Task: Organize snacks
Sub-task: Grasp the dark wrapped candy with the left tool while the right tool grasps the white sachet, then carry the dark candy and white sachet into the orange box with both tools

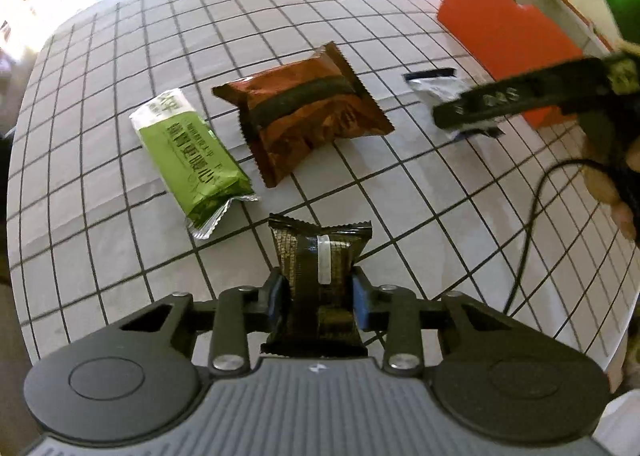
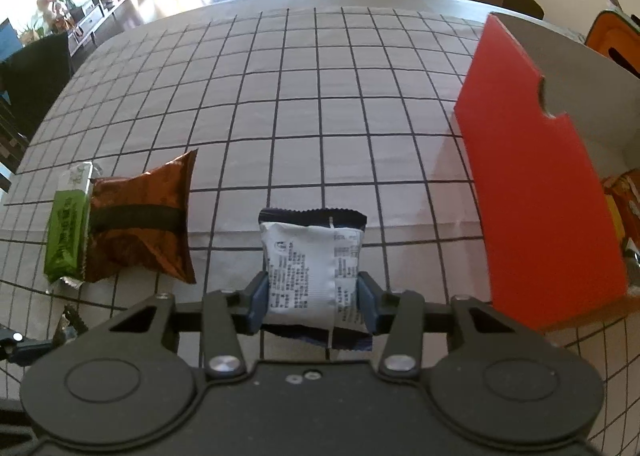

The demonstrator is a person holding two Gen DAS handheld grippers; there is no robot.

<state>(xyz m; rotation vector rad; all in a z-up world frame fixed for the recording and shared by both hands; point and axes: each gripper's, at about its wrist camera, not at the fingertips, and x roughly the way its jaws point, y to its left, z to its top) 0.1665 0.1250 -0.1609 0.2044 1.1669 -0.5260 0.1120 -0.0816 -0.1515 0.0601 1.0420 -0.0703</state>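
Note:
My left gripper [image 1: 318, 292] is shut on a small dark gold-patterned snack packet [image 1: 316, 256], its blue pads pressing both sides. Beyond it on the grid cloth lie a green bar packet [image 1: 188, 152] and a brown packet with a dark band [image 1: 304, 112]. My right gripper [image 2: 312, 296] is shut on a white packet with dark blue ends [image 2: 310, 256], held just above the cloth. The left wrist view shows that right gripper [image 1: 472, 120] at the right, blurred, with the white packet [image 1: 436, 90] in it. The brown packet [image 2: 140, 220] and green bar [image 2: 64, 232] sit left of it.
An orange box with a white inside [image 2: 532, 176] stands open at the right and holds several snack packets [image 2: 616, 208]. It also shows as the orange box [image 1: 504, 28] in the left wrist view. A black cable [image 1: 532, 212] trails over the checked tablecloth [image 2: 320, 96]. Chairs stand beyond the table.

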